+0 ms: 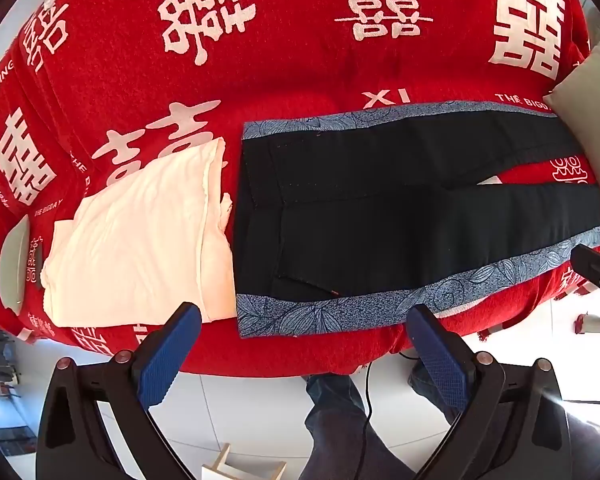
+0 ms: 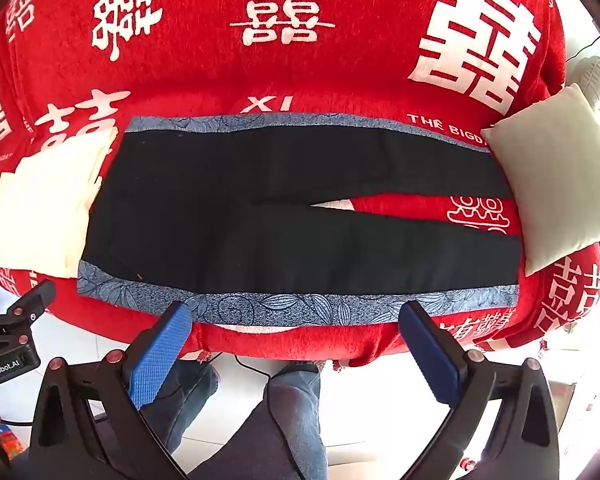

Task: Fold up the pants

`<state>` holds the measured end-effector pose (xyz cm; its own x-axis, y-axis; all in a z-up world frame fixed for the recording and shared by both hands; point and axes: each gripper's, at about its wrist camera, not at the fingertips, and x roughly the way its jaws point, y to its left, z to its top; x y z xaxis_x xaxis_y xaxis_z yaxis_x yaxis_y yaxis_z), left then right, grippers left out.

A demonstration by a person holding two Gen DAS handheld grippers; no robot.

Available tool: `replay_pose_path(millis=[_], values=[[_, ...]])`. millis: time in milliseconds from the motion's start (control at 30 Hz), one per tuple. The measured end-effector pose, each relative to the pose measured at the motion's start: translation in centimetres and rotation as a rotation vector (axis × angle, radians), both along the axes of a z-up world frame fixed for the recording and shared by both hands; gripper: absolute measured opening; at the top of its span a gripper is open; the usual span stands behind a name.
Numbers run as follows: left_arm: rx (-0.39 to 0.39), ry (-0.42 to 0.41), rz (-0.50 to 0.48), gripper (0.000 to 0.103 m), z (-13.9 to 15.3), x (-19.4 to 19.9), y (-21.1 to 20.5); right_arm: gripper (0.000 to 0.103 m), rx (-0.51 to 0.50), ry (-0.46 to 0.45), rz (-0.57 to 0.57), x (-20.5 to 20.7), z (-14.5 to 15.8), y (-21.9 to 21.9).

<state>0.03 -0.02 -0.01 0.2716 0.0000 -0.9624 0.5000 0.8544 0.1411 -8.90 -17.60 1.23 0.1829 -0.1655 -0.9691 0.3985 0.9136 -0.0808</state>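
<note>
Pants: black trousers with blue floral side stripes (image 2: 300,216) — flat along the red blanket's (image 2: 300,72) front edge.
Left gripper (image 1: 304,324): jaws spread, holding nothing.
Right gripper (image 2: 296,320): jaws spread — holding nothing.

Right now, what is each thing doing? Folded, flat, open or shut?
Pants: flat, unfolded, legs slightly apart.
White cloth: folded, beside the waistband.
Pillow: leaning at the leg ends.
Left gripper: open, empty.
Right gripper: open, empty.
</note>
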Motion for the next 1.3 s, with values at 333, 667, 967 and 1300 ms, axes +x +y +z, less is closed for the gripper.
replay_pose_path(millis=[333,667,967,1300], values=[[-0.005,0.004,0.024,0.103,-0.34,-0.14,-0.39,0.103,-0.003,0.008,0.007,0.24,-0.07,-0.04],[-0.014,-0.014,0.005,0.103,-0.13,0.27,-0.12,0.103,-0.002,0.012,0.005,0.44,-0.16,-0.22],[-0.028,-0.022,0.009,0.103,-0.13,0.38,-0.07,0.103,-0.002,0.013,0.005,0.49,-0.16,-0.3],[-0.023,-0.025,0.022,0.103,-0.12,0.73,-0.05,0.103,-0.001,0.017,0.008,0.58,-0.23,-0.33]])
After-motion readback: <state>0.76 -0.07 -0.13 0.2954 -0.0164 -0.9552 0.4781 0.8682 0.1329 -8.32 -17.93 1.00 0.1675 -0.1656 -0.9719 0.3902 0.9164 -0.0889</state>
